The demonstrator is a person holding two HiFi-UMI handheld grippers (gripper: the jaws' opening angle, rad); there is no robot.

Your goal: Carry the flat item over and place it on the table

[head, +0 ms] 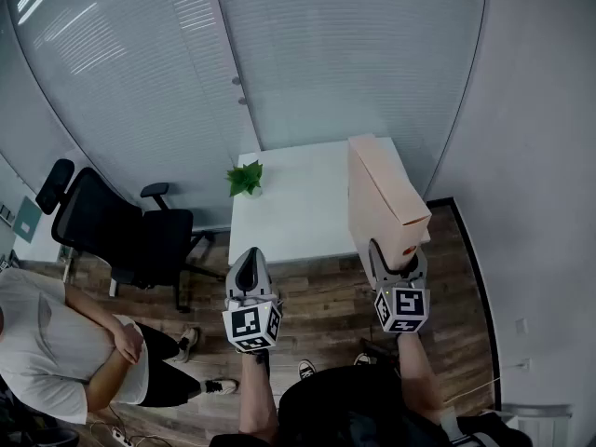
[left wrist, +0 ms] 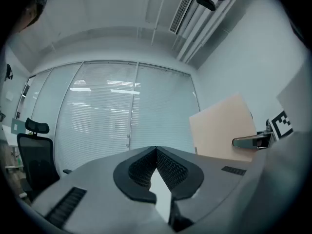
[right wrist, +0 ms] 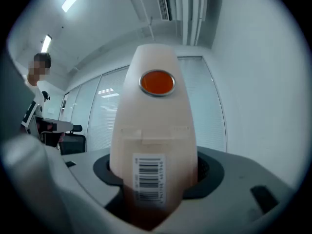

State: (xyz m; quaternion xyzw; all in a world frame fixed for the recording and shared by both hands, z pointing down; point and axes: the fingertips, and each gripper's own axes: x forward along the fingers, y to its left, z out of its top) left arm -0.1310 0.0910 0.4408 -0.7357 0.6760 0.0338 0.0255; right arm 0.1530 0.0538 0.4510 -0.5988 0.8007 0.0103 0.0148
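Between right gripper fingers, flat box

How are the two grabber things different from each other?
The left gripper has its jaws touching with nothing between them; the right gripper has its jaws pressed on a flat tan box. The left gripper points toward the white table; the right gripper holds the box upright on edge. Both carry a black-and-white marker cube.
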